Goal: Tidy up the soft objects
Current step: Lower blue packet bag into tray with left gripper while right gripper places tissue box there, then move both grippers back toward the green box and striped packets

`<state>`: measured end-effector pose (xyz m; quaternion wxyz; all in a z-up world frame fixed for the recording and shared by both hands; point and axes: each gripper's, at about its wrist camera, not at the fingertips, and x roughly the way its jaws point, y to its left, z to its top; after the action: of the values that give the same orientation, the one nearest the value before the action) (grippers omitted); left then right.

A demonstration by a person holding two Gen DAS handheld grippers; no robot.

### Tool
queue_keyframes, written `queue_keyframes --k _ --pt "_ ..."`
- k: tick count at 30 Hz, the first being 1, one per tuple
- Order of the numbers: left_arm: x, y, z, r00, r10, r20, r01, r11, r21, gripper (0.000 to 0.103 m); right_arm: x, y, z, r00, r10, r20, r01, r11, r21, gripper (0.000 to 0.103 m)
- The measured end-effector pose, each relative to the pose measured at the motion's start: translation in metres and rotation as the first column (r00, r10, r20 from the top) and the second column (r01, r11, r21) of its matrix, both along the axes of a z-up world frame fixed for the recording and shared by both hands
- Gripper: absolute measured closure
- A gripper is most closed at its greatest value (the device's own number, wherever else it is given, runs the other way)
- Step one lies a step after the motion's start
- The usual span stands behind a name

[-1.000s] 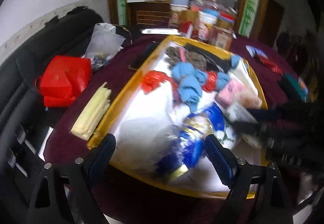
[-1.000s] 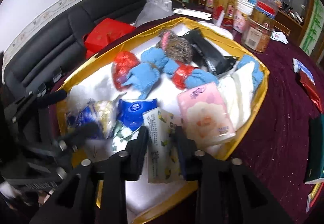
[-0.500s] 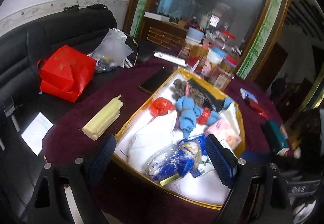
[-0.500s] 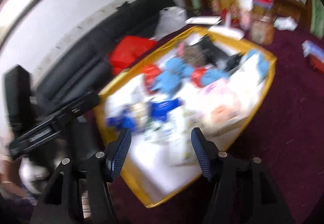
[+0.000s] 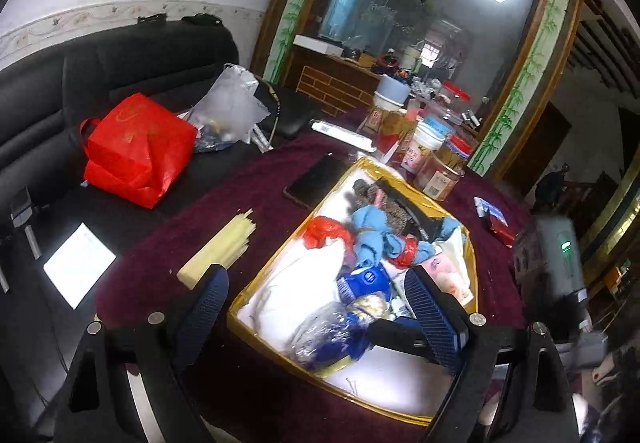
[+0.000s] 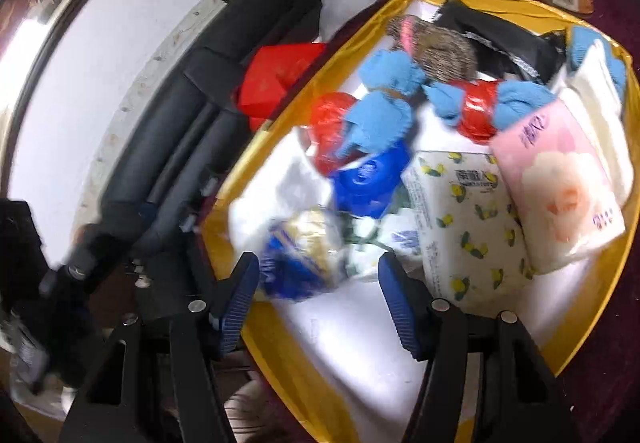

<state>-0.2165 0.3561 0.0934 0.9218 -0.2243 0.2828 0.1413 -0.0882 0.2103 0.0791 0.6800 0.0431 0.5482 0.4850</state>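
We are opening our right gripper (image 6: pixel 316 297) and letting go of the lemon tissue pack (image 6: pixel 468 227), now lying near the gold tray's (image 6: pixel 592 339) front edge. Our left gripper (image 5: pixel 316 307) is hanging open, empty.

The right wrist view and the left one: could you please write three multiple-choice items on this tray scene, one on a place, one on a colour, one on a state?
1. Where does the lemon-print tissue pack lie?
A. inside the gold-rimmed tray
B. on the sofa
C. on the floor

2. What colour is the bag on the sofa?
A. green
B. red
C. white

3. How does the right gripper stand?
A. shut on the pink tissue pack
B. shut on a jar
C. open, gripping nothing

Answers: 1 A, it rests on the tray's white lining beside the pink tissue pack; 2 B, plainly red; 3 C, both pads are apart and press on nothing.
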Motion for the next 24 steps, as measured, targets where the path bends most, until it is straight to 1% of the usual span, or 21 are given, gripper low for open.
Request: queue_keyframes --k 1,2,3,4,5,6,7,9,11,13,14,15,17,19,20,22,24 --pt "0.0 -0.001 0.001 1.0 -0.003 0.011 0.003 1.0 0.011 0.011 -0.001 -0.008 0.012 1.0 0.022 -0.006 -0.022 0.998 0.057 0.041" --pt "0.0 -0.001 0.002 1.0 -0.002 0.013 0.001 1.0 0.013 0.011 -0.003 -0.014 0.022 1.0 0.02 0.021 -0.021 0.997 0.076 0.041" --pt "0.0 0.001 0.002 1.0 0.004 0.023 -0.004 1.0 0.0 0.011 -0.004 -0.022 0.033 0.998 0.0 0.066 -0.006 0.997 0.083 0.041" --pt "-0.001 0.003 0.002 0.999 0.009 0.035 -0.008 1.0 -0.015 0.011 -0.004 -0.03 0.045 0.991 -0.036 0.126 0.026 0.997 0.079 0.038" --pt "-0.002 0.005 0.002 0.999 0.017 0.05 -0.015 0.999 -0.034 0.011 0.0 -0.036 0.057 0.976 -0.086 0.198 0.076 0.995 0.058 0.036" --pt "-0.003 0.006 0.001 0.998 0.021 0.057 -0.018 0.999 -0.045 0.011 0.003 -0.037 0.061 0.967 -0.106 0.232 0.099 0.994 0.042 0.035" --pt "-0.005 0.005 0.0 0.998 0.02 0.063 -0.017 0.998 -0.052 0.011 0.007 -0.036 0.061 0.966 -0.107 0.237 0.102 0.994 0.035 0.035" --pt "-0.008 0.004 -0.001 0.998 0.018 0.066 -0.015 0.999 -0.051 0.011 0.014 -0.028 0.05 0.977 -0.098 0.19 0.094 0.995 0.03 0.035" --pt "-0.014 0.004 0.0 0.998 0.017 0.06 -0.015 0.999 -0.037 0.011 0.02 -0.017 0.032 0.986 -0.105 0.13 0.103 0.994 0.029 0.035" --pt "-0.02 0.005 0.002 0.998 0.024 0.06 -0.023 0.999 -0.025 0.011 0.023 -0.013 0.006 0.992 -0.108 0.062 0.11 0.993 -0.033 0.035" --pt "-0.021 0.005 0.003 0.998 0.028 0.06 -0.026 0.999 -0.018 0.011 0.02 -0.016 0.005 0.989 -0.123 0.082 0.125 0.992 -0.011 0.035" --pt "-0.024 0.005 0.005 0.998 0.032 0.059 -0.032 0.999 -0.005 0.01 0.02 -0.022 0.006 0.988 -0.126 0.092 0.127 0.992 -0.01 0.035" --pt "-0.025 0.002 0.007 0.998 0.037 0.049 -0.038 0.999 0.023 0.009 0.015 -0.024 0.008 0.991 -0.108 0.079 0.112 0.993 -0.045 0.035" --pt "-0.024 -0.005 0.008 0.999 0.018 0.05 -0.02 0.999 0.027 0.009 0.01 -0.03 0.01 0.991 -0.1 0.092 0.107 0.991 -0.083 0.035" --pt "-0.023 -0.011 0.009 0.999 -0.002 0.053 0.001 1.0 0.029 0.009 0.004 -0.037 0.012 0.989 -0.094 0.114 0.106 0.989 -0.105 0.035" --pt "-0.02 -0.025 0.011 0.997 -0.048 0.053 0.046 0.998 0.048 0.009 -0.005 -0.054 0.018 0.983 -0.094 0.159 0.109 0.99 -0.094 0.035" --pt "-0.016 -0.041 0.014 0.994 -0.095 0.047 0.092 0.993 0.071 0.009 -0.018 -0.088 0.033 0.961 -0.123 0.248 0.146 0.987 -0.073 0.035"
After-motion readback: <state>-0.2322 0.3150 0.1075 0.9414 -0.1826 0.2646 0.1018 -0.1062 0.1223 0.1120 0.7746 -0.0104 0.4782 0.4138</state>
